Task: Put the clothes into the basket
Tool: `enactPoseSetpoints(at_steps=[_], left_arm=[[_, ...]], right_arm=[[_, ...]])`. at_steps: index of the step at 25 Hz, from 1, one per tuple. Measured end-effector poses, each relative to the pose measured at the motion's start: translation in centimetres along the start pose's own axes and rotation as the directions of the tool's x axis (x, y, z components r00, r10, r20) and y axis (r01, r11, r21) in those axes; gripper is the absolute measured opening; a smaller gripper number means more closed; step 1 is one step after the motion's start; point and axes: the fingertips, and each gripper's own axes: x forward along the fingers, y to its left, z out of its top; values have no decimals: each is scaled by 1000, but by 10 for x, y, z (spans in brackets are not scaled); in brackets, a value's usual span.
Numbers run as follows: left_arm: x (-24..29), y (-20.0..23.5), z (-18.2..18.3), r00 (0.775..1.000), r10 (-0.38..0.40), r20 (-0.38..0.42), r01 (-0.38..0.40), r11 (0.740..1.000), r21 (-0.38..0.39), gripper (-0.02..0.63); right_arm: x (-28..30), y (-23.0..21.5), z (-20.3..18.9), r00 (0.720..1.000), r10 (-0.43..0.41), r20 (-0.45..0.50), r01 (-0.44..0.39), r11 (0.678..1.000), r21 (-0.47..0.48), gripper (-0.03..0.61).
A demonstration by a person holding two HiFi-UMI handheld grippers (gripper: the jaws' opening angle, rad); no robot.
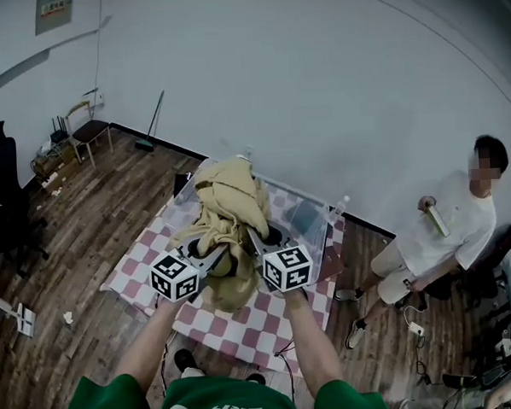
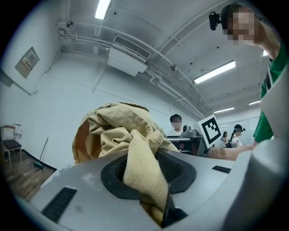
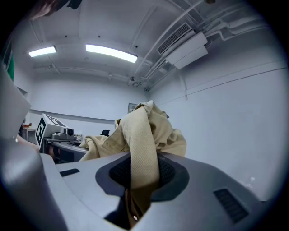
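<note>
Left claw (image 1: 211, 260) and right claw (image 1: 258, 246) are each pinching a fold of the tan garment (image 1: 230, 201) between narrow jaws, side by side. It is hanging bunched in the air above the checkered table (image 1: 237, 333), overlapping the clear basket (image 1: 316, 217) that is sitting along the far edge.

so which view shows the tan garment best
Head view: the whole tan garment hangs bunched over the checkered table. The left gripper view shows just a fold pinched in the left claw, the right gripper view a fold in the right claw.
</note>
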Motion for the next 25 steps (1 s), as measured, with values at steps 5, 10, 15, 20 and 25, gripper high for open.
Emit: enactPoseSetpoints(at_steps=[5,10,15,20,25], left_arm=[[33,3,15,993,-121,1,121,992,24,88],[57,11,24,977,-213,-16,214,976,31,89],[71,17,30,955,-294,-36,295,955,31,89],[78,20,30,940,-338,-46,339,940,24,89],[91,16,29,930,-364,-50,366,931,18,89]], right_arm=[[-7,-30,15,992,-125,13,126,992,-15,83],[-8,-50,24,974,-226,12,226,974,-18,83],[-8,-60,29,951,-310,12,310,951,-10,81],[-9,-64,28,933,-360,-1,360,933,-12,81],[-14,-76,27,921,-389,-12,389,921,-13,80]])
